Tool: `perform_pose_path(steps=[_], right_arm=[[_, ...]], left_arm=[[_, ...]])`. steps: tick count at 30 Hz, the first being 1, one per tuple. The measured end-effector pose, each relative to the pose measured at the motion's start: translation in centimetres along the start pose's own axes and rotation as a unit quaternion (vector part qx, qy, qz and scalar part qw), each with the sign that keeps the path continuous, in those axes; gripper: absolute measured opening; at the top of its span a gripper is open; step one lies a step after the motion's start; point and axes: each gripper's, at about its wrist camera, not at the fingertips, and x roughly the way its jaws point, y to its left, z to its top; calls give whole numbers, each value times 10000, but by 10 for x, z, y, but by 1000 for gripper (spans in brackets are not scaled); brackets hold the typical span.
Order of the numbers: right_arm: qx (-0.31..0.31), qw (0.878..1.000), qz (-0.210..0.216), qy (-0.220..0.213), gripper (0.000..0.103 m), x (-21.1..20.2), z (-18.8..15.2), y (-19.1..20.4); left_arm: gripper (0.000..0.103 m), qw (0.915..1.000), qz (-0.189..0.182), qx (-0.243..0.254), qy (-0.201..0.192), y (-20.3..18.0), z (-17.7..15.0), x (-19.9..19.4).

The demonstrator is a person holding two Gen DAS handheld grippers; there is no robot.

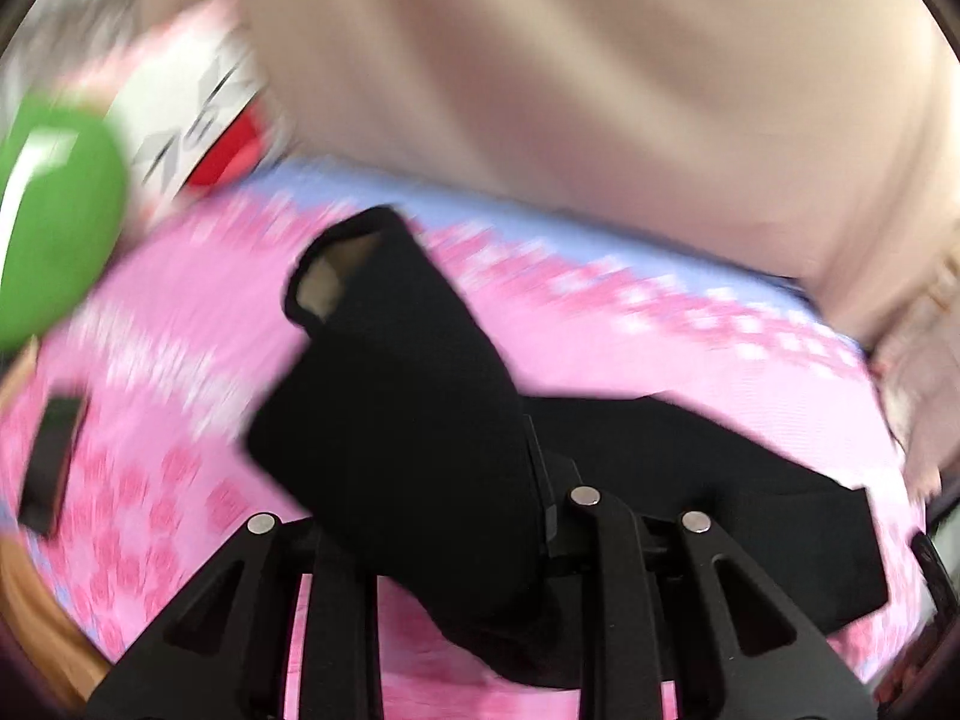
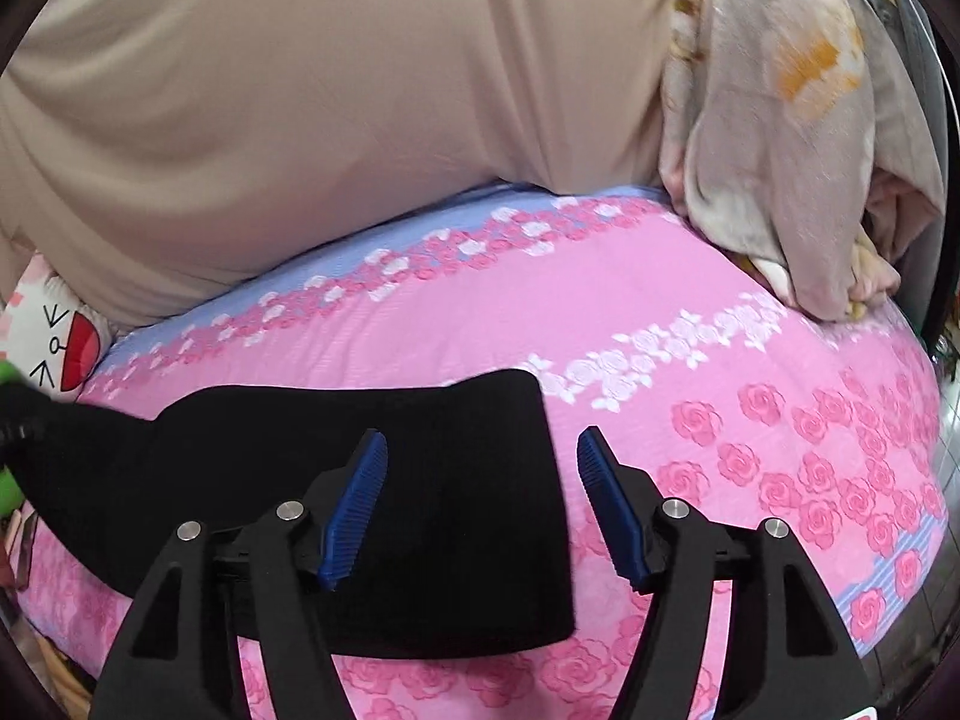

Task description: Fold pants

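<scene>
The black pants (image 2: 384, 516) lie across the near part of a pink rose-print bedsheet (image 2: 690, 312). Their flat end stops square just under the right gripper (image 2: 480, 510), and beyond that edge the sheet runs bare out to the bed's right rim. Further back a big beige cushion (image 2: 300, 120) closes off the far side, and a crumpled pale blanket (image 2: 780, 150) sits heaped in the far right corner, so the free room is the middle and right of the sheet.

The right gripper hangs tilted down over the pants' end, its blue ribbed pads (image 2: 354, 510) spread wide with nothing pressed between them; the cloth lies below, apart from them.

From the left wrist view everything is smeared with motion. The left gripper (image 1: 480, 540) has a leg of the pants (image 1: 408, 420) bunched up and draped over its fingers, pinched between nearly closed jaws; the fingertips themselves are buried under the fabric and cannot be seen. The leg's open cuff (image 1: 330, 276) points away from the camera, raised off the sheet. A green blob (image 1: 54, 222) at the left edge is too blurred to name, and a white printed pillow (image 1: 192, 114) shows behind it
</scene>
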Motion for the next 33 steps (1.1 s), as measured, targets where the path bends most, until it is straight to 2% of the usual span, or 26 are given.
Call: perform_pose_path(steps=[1,3,4,5,6,7,9,11,13,15,16,18,20,21,23,25,27,31,32,33], right_arm=[[-18,10000,61,-1,65,3,1,3],[12,9998,185,8,65,7,0,5],[21,9998,193,22,65,9,-2,5],[15,9998,182,48,65,9,-4,6],[-4,9999,152,83,66,12,-7,6],[-9,9998,140,130,66,13,-9,4],[10,9997,115,220,66,12,-14,-1],[31,9996,110,242,67,8,-18,-9],[15,9994,195,288,68,4,-20,-13],[-50,9991,280,316,69,5,-20,-10],[-63,9990,305,307,70,6,-19,-8],[-43,9981,506,359,71,14,-17,0],[126,9945,913,490,71,22,-14,7],[250,9900,1246,609,71,27,-13,11],[487,9747,1952,971,71,41,-14,18],[749,9601,2362,1299,72,54,-16,20],[940,9500,2542,1553,72,69,-20,24],[642,9426,2674,1892,72,90,-24,58],[513,9428,2635,1975,74,95,-26,69],[359,9509,2359,1973,75,99,-28,84]], left_arm=[[25,9990,-206,339,-194,-34,4,-13],[31,9942,-637,819,-269,-85,-1,-25],[41,9914,-830,994,-208,-105,-6,-25],[60,9852,-1138,1282,-1,-135,-18,-17],[68,9809,-1241,1478,238,-156,-31,-5],[76,9792,-1183,1585,448,-168,-42,6],[76,9743,-1055,1722,1001,-183,-67,31],[76,9696,-1048,1697,1417,-180,-84,41],[80,9715,-1059,1621,1366,-165,-91,32],[88,9738,-1199,1486,1238,-147,-86,21],[96,9748,-1283,1422,1147,-138,-85,14],[98,9755,-1224,1468,1085,-135,-88,11],[98,9724,-1122,1634,1227,-136,-95,10],[98,9708,-1223,1658,1230,-133,-97,3],[98,9705,-1313,1720,1067,-122,-97,-17],[98,9751,-1130,1698,873,-107,-93,-30],[98,9792,-893,1602,864,-91,-88,-32],[98,9888,-376,1212,792,-60,-79,-21],[98,9904,-277,1114,769,-52,-76,-18],[98,9915,-224,1040,749,-45,-74,-17]])
